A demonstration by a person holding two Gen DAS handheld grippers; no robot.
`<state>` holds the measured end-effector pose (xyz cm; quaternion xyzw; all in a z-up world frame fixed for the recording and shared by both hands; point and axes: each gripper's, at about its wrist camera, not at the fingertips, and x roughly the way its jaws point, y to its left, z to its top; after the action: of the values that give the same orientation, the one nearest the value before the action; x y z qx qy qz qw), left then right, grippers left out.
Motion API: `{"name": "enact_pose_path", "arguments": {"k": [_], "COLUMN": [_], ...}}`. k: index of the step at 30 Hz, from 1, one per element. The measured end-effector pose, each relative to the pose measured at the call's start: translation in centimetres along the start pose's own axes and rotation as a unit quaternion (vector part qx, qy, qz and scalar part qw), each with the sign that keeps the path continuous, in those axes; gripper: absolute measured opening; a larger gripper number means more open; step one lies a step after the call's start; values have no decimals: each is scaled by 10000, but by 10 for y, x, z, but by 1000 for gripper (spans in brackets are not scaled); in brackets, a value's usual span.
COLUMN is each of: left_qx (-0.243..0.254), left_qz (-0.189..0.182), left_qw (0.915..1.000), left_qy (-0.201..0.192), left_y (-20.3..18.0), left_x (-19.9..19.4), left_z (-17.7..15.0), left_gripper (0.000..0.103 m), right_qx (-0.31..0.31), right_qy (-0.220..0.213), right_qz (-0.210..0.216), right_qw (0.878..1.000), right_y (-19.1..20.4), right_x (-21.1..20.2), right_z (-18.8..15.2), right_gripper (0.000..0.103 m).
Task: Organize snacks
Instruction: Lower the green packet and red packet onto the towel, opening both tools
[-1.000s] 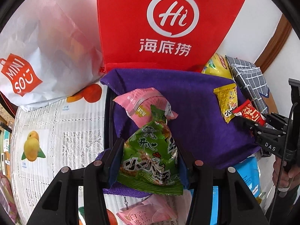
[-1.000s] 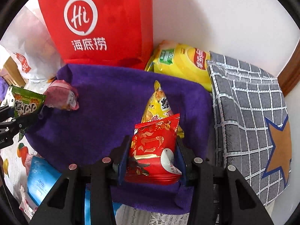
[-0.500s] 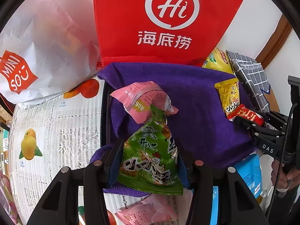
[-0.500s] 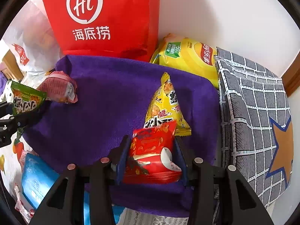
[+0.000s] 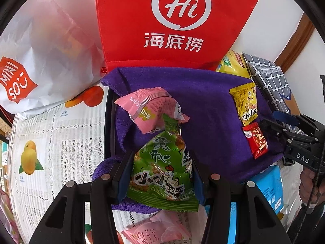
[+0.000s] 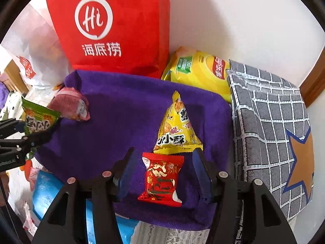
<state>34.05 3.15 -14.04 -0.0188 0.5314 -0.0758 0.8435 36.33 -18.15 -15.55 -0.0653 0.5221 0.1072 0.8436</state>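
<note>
My left gripper (image 5: pixel 162 158) is shut on a green snack packet (image 5: pixel 164 172) above the near left part of the purple cloth (image 5: pixel 203 105). A pink packet (image 5: pixel 152 109) lies on the cloth just beyond it. In the right wrist view my right gripper (image 6: pixel 163 156) has its jaws opening; the small red packet (image 6: pixel 161 178) lies flat on the cloth (image 6: pixel 121 126) between them, clear of both pads. A yellow triangular packet (image 6: pixel 178 128) lies right behind the red one. Both also show in the left wrist view: yellow packet (image 5: pixel 246 105), red packet (image 5: pixel 257 140).
A red bag (image 6: pixel 113 26) stands against the wall behind the cloth, a white bag (image 5: pixel 40 61) to its left. A large yellow chip bag (image 6: pixel 199 71) and a grey checked pouch (image 6: pixel 270 126) sit to the right. A blue packet (image 5: pixel 270 187) and pink packets (image 5: pixel 158 231) lie near the front.
The right gripper's jaws have spread apart and let go of the red packet, which now lies flat on the cloth. The left gripper keeps its hold on the green packet.
</note>
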Motion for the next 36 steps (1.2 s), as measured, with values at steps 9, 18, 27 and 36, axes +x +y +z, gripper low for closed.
{"name": "enact_pose_path", "arguments": {"k": [9, 18, 27, 36], "left_qx": [18, 13, 58, 25], "left_qz": [-4, 15, -18, -344], "left_qw": [10000, 10000, 10000, 9994], "left_qy": [33, 34, -17, -61], "left_y": [-2, -2, -3, -5], "left_x": [1, 2, -2, -10], "left_z": [0, 1, 1, 3], "left_gripper": [49, 49, 49, 63], "right_qx": [-31, -27, -34, -56], "right_qy": [-78, -79, -73, -115], "right_qz": [30, 31, 30, 16], "right_qw": [10000, 10000, 10000, 9999], "right_y": [5, 9, 9, 10], "right_x": [-7, -8, -8, -12], "right_z": [0, 0, -1, 1], "right_gripper": [56, 56, 56, 56]}}
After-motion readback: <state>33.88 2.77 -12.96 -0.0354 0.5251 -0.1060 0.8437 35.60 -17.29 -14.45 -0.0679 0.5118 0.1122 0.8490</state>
